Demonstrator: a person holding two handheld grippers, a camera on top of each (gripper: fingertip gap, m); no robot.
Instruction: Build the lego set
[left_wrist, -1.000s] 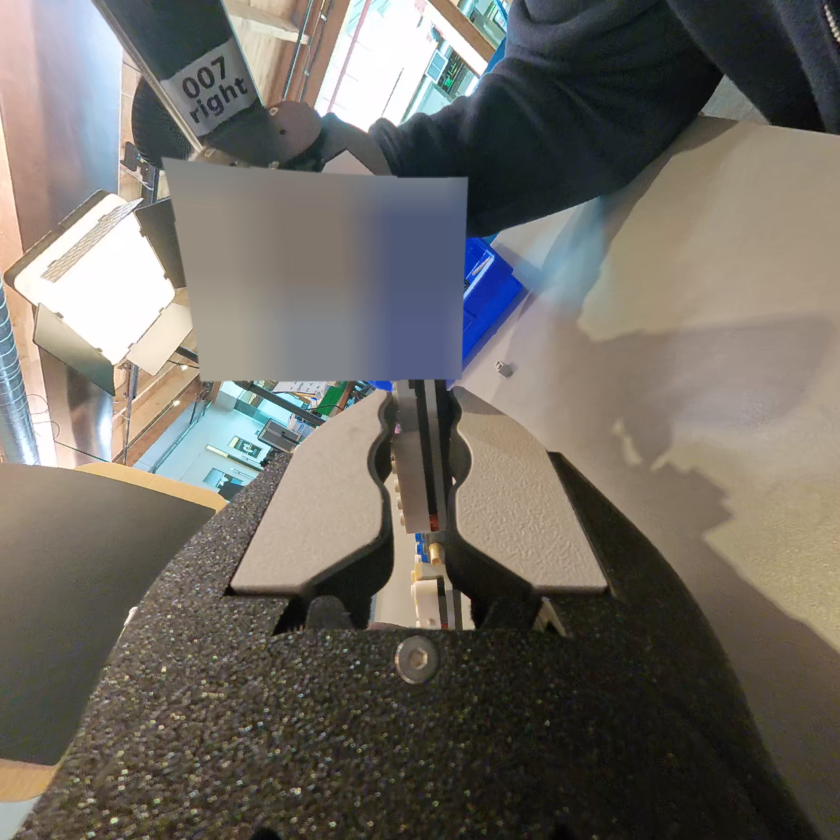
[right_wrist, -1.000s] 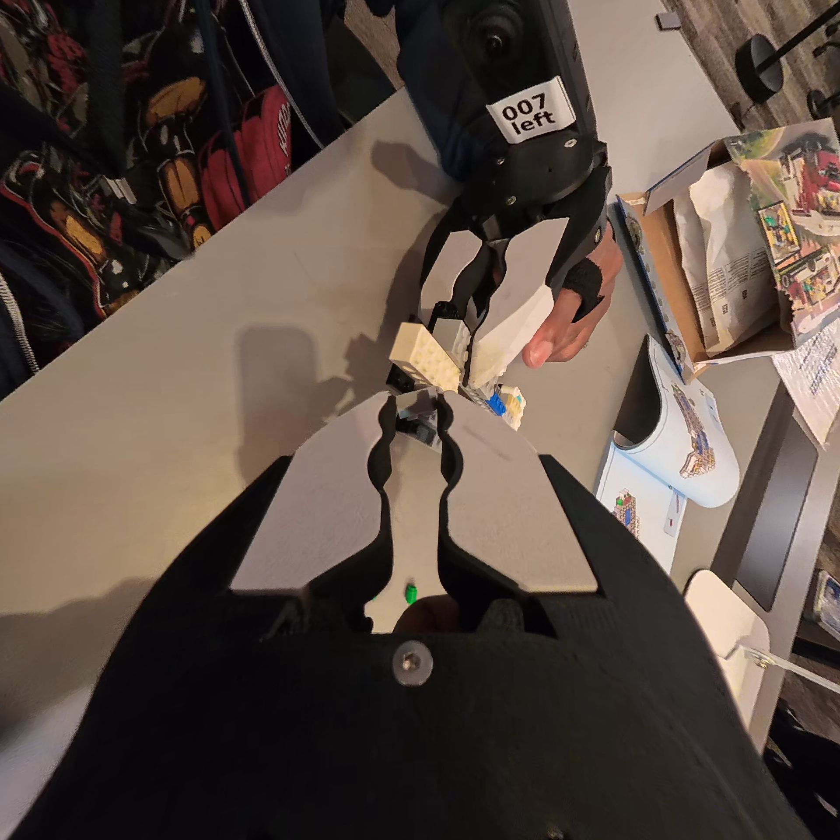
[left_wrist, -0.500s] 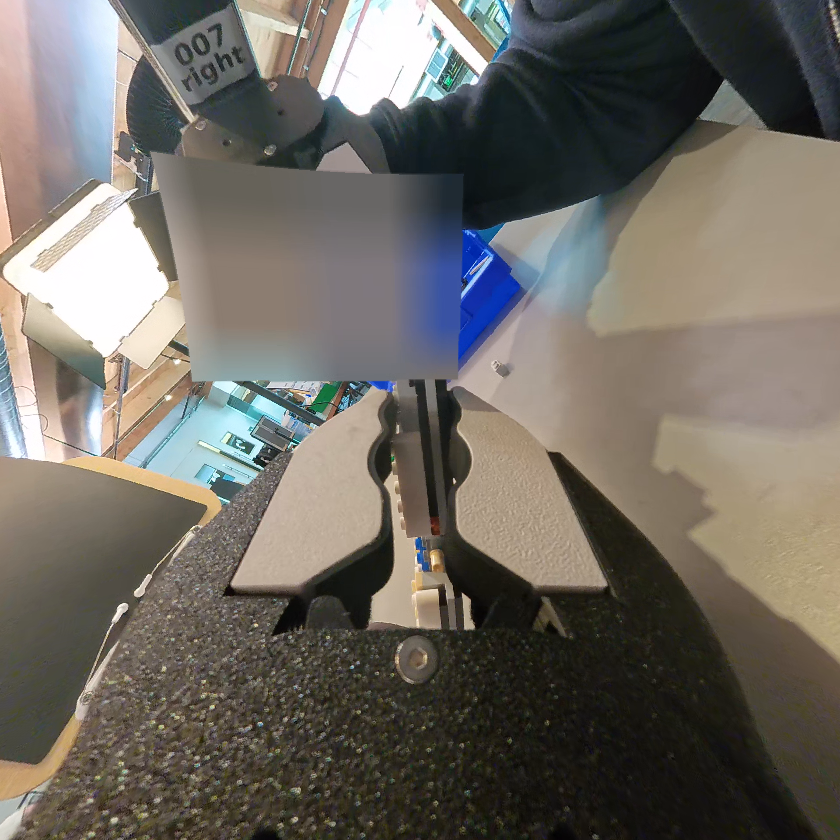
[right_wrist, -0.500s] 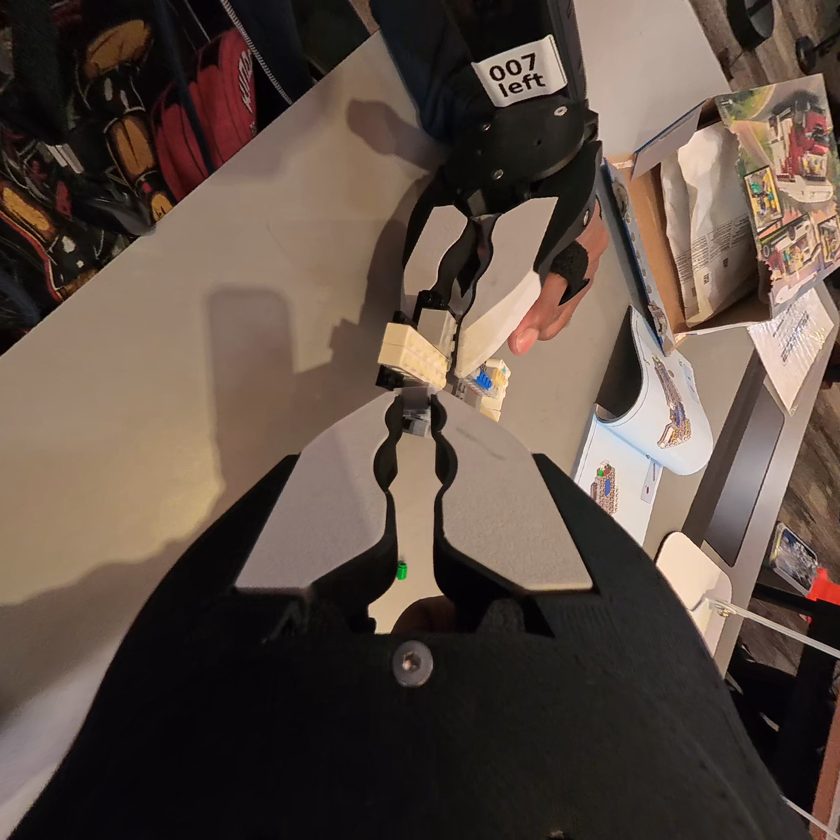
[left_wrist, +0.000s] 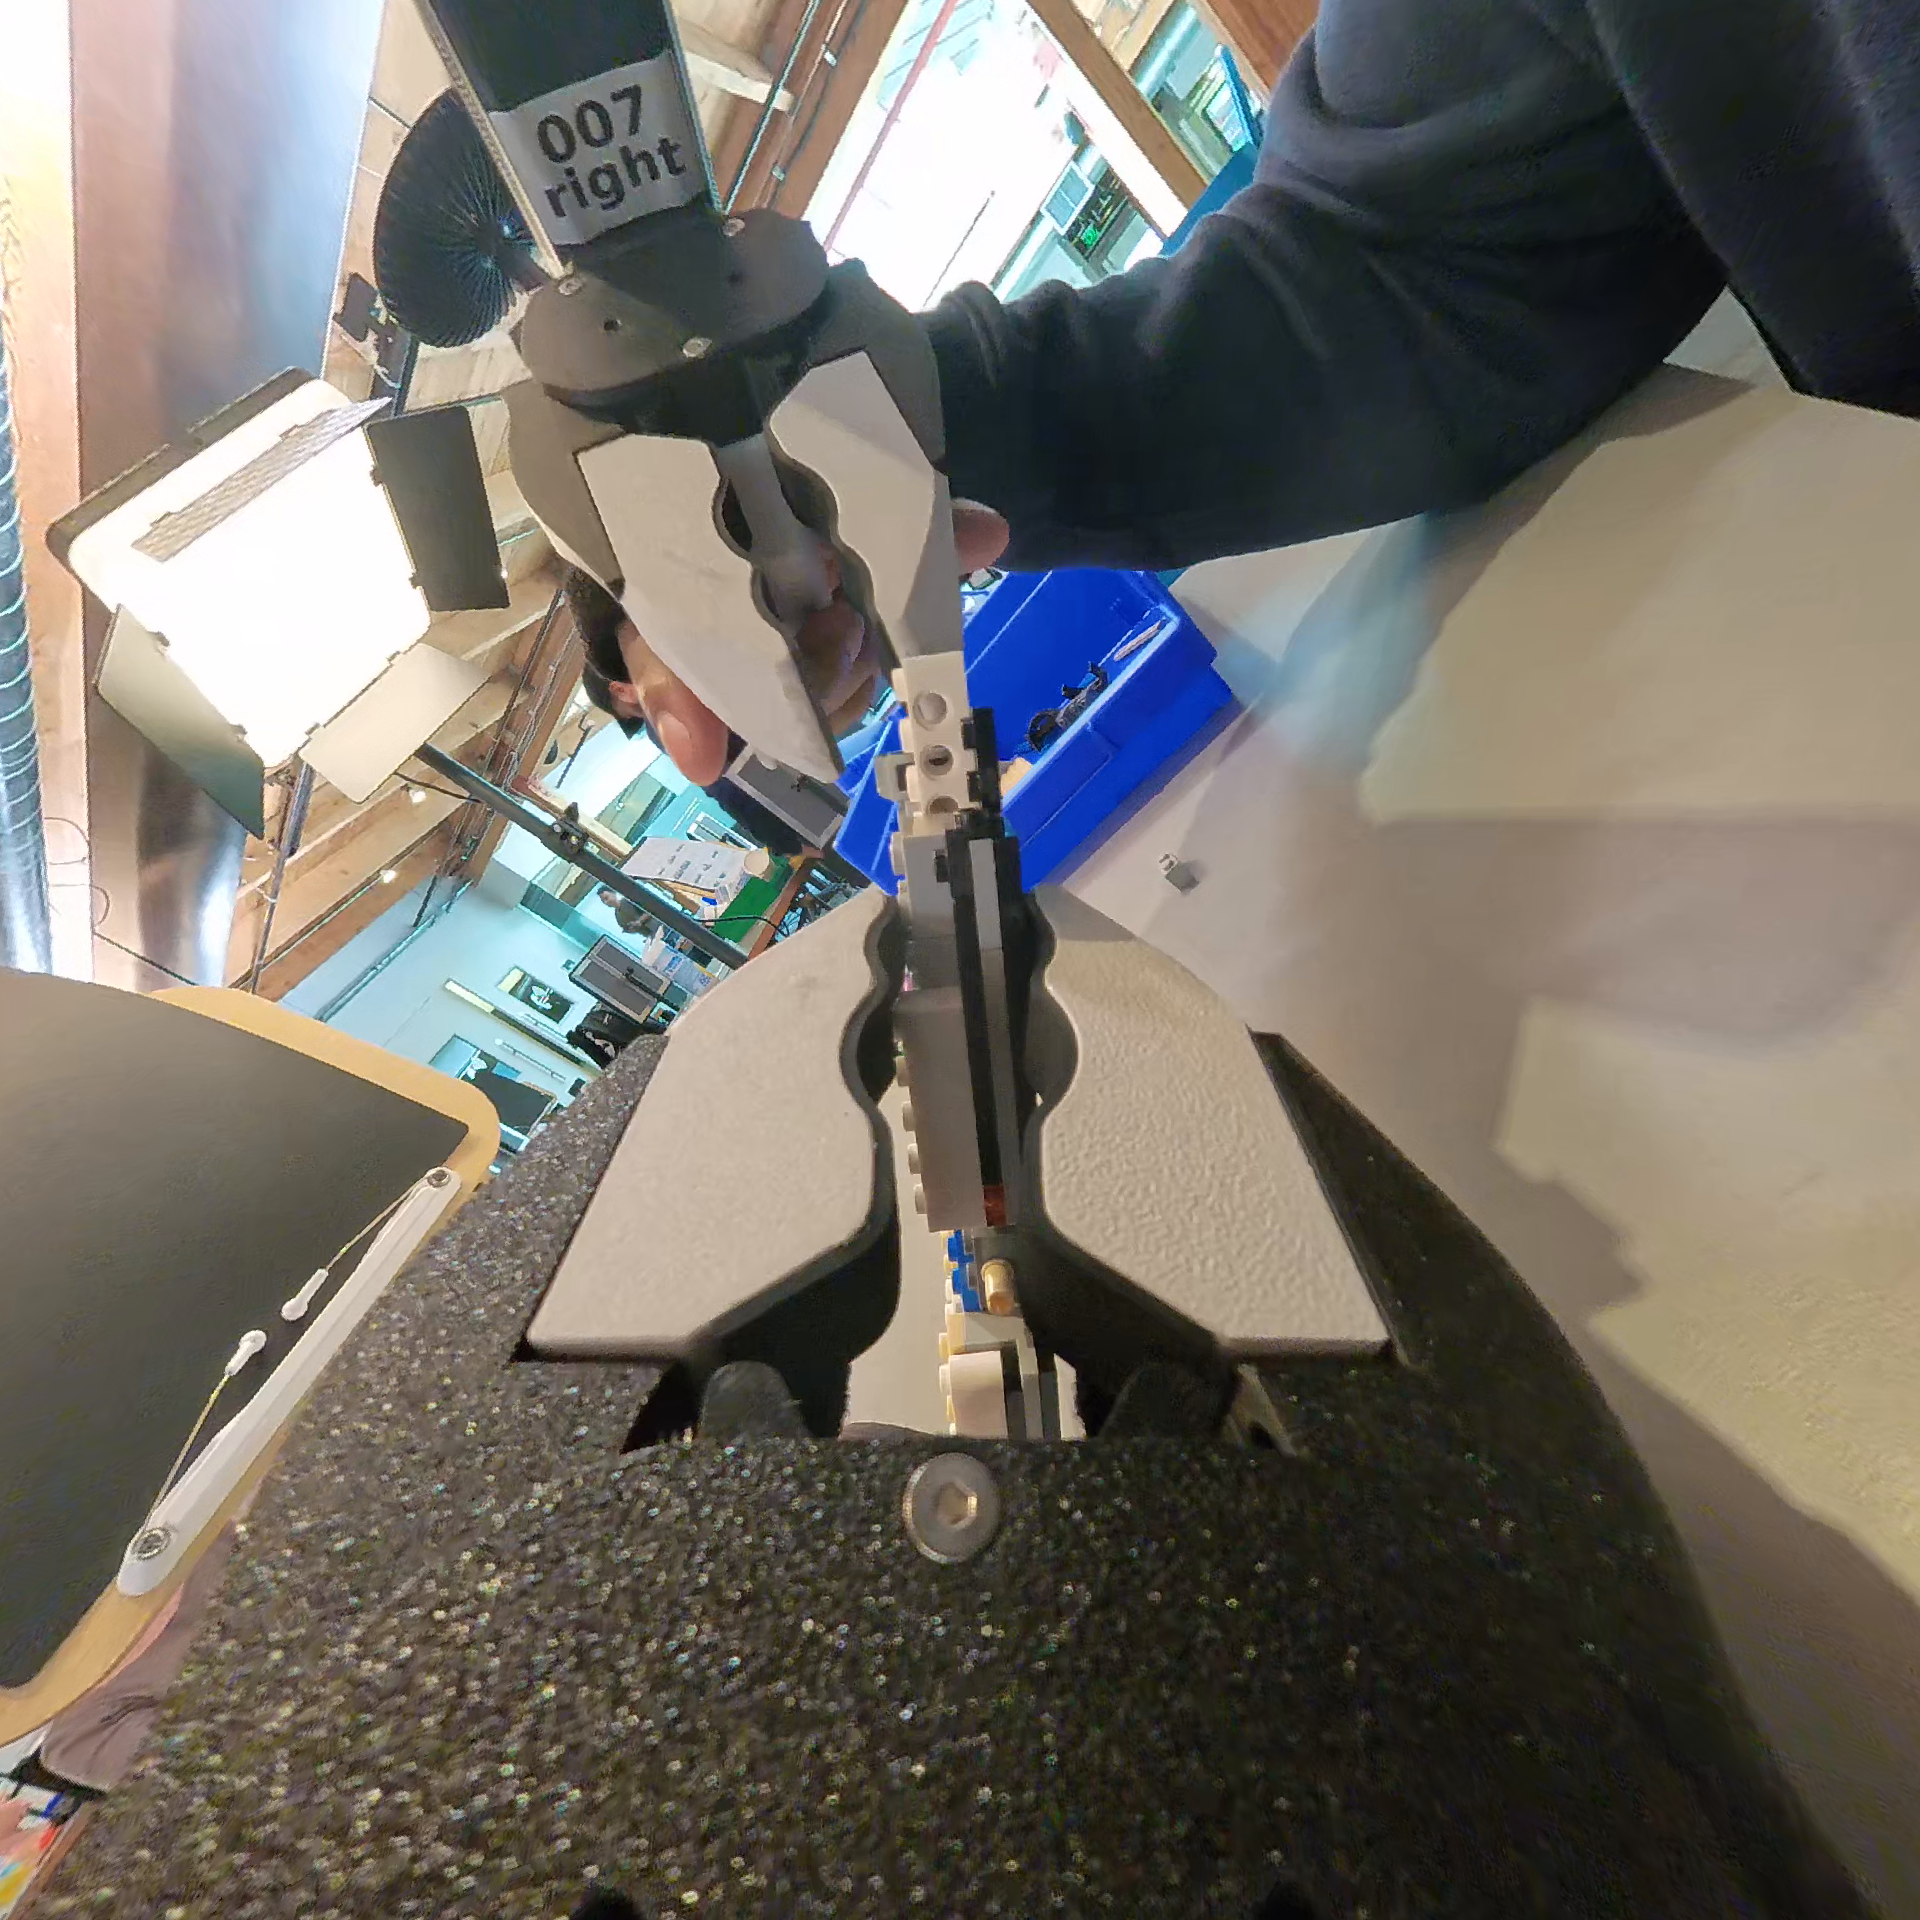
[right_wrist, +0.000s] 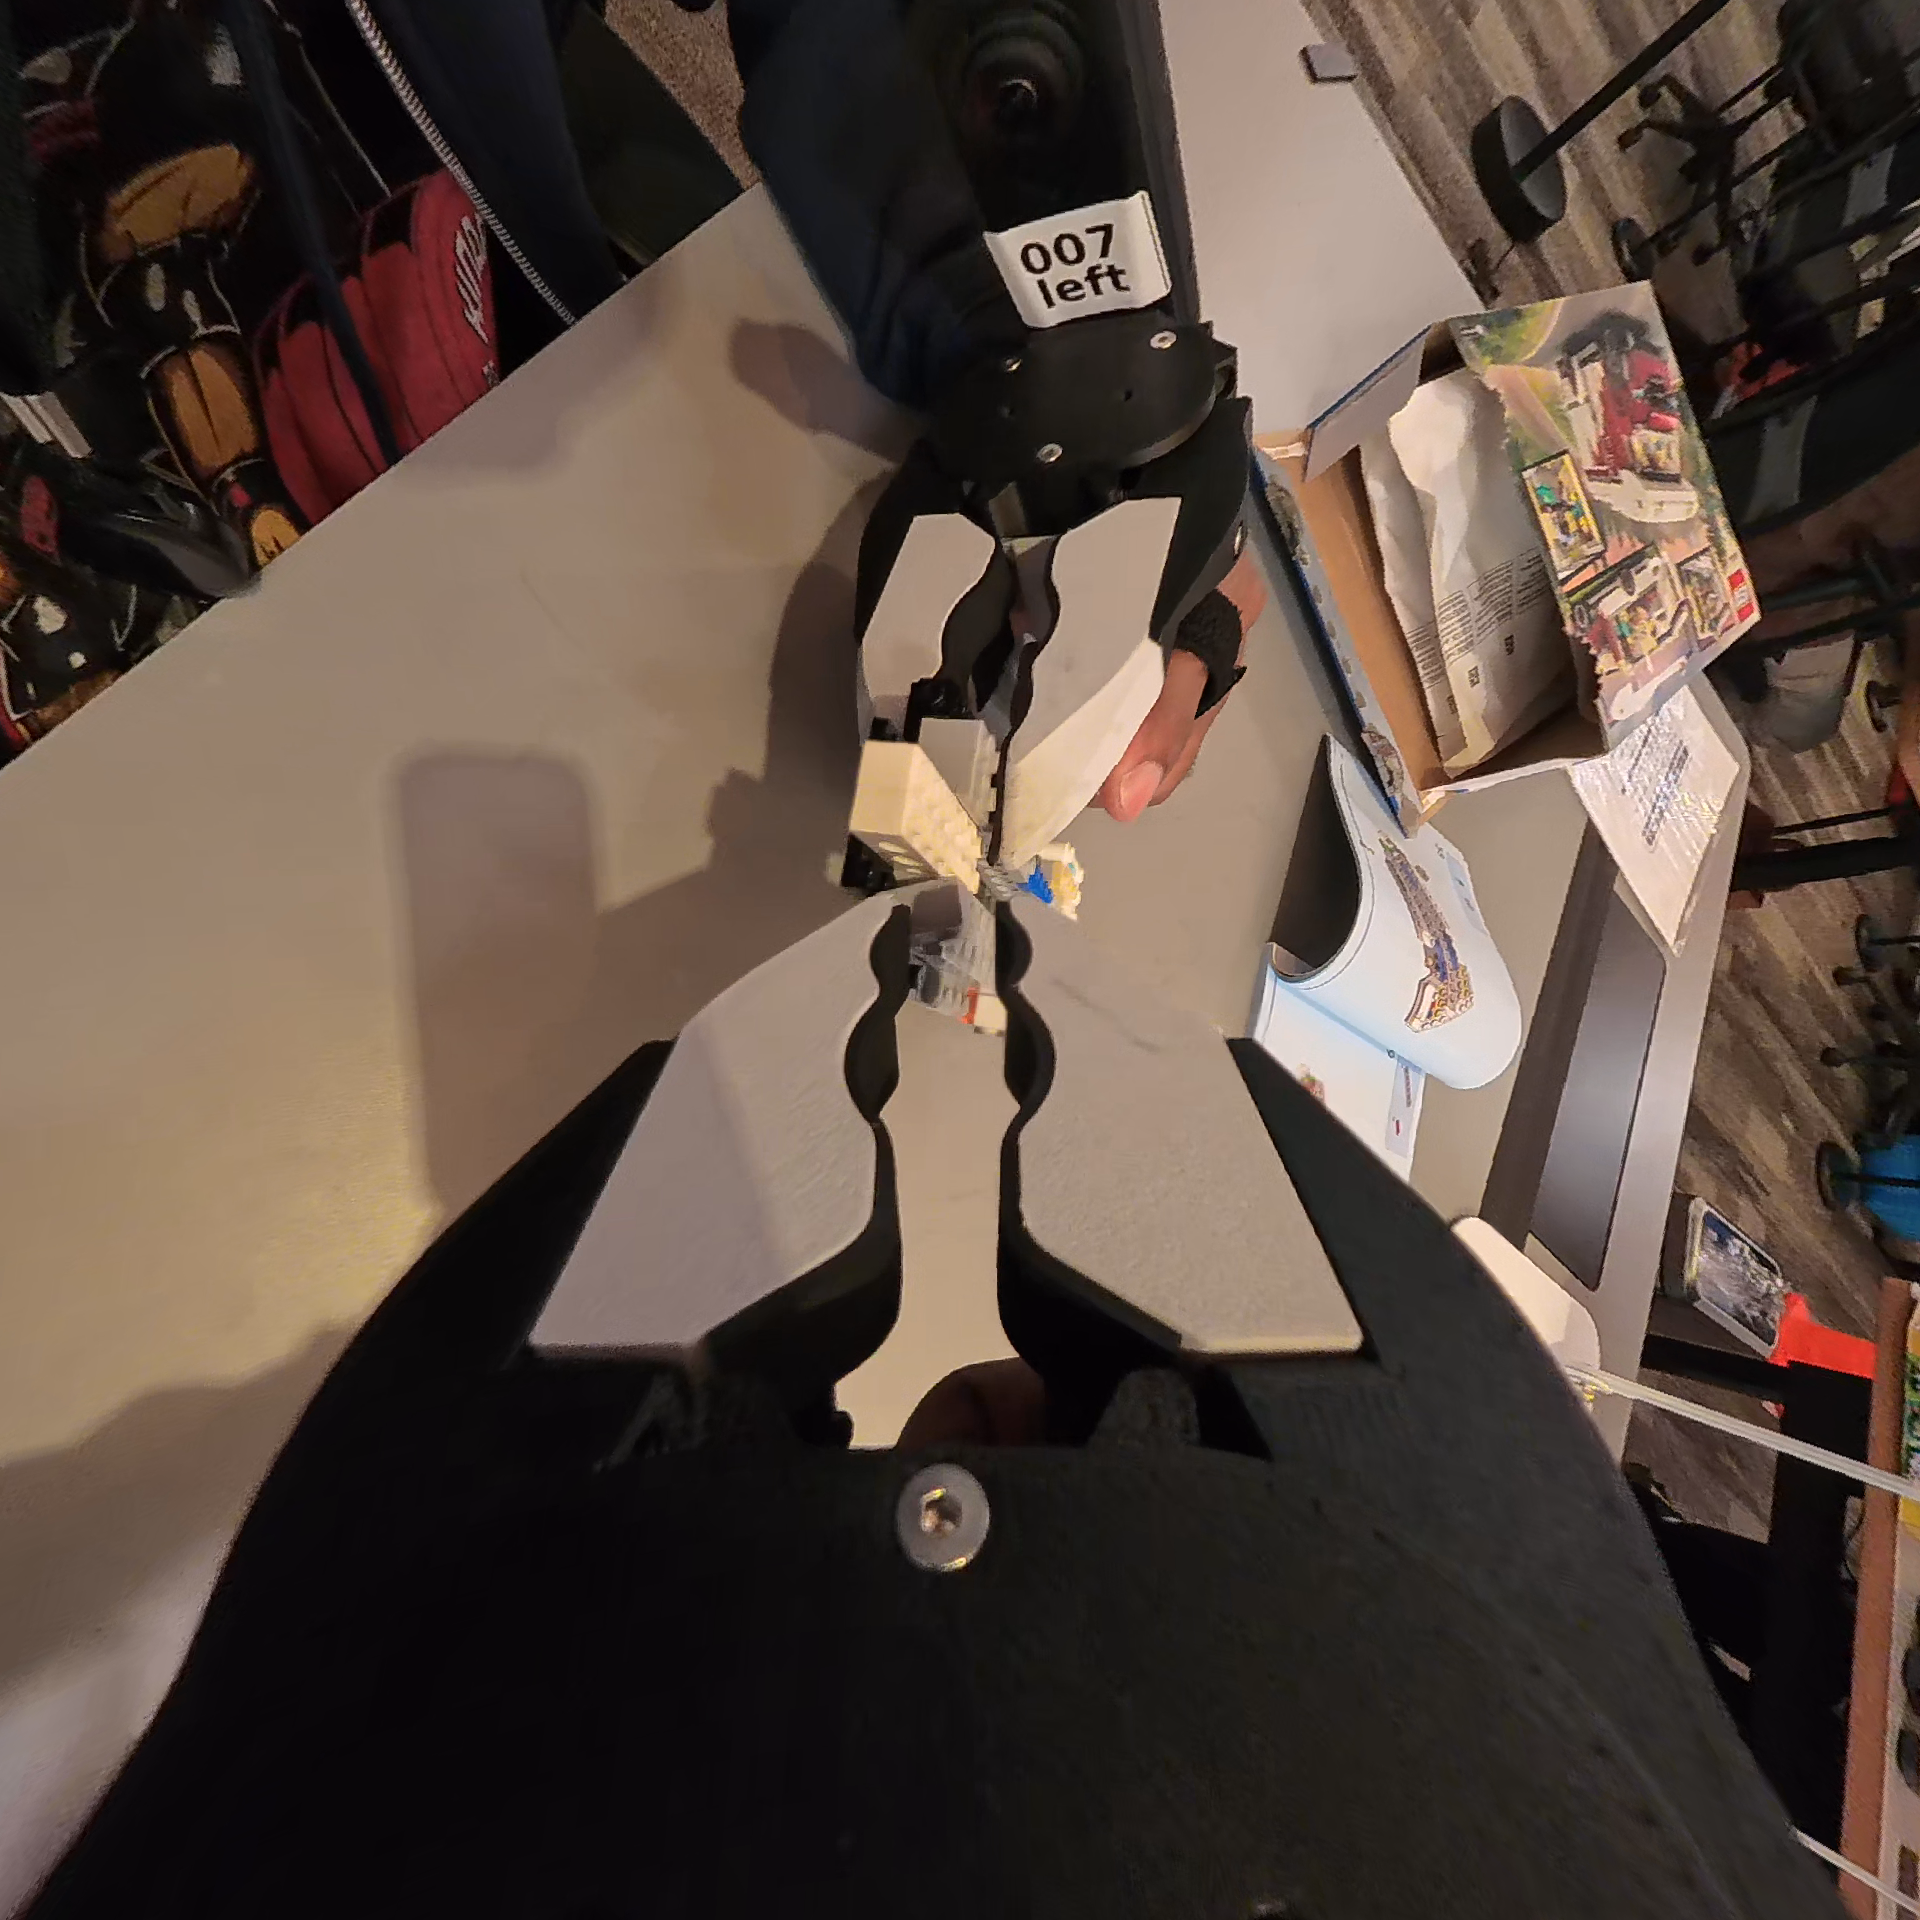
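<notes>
Bright lamp, hard shadows, fisheye edges

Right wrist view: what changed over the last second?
The right tongs narrowed around a small grey piece at their tips. They now stand wider again, with the piece, blurred, sitting deeper between them. Whether they grip it is unclear. Unchanged: the left tongs stay clamped on the grey, black and white brick assembly; the booklet and the box lie as before.

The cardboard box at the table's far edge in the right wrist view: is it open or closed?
Open. The cardboard box has its printed flap folded back, and white paper sheets show inside it.
</notes>
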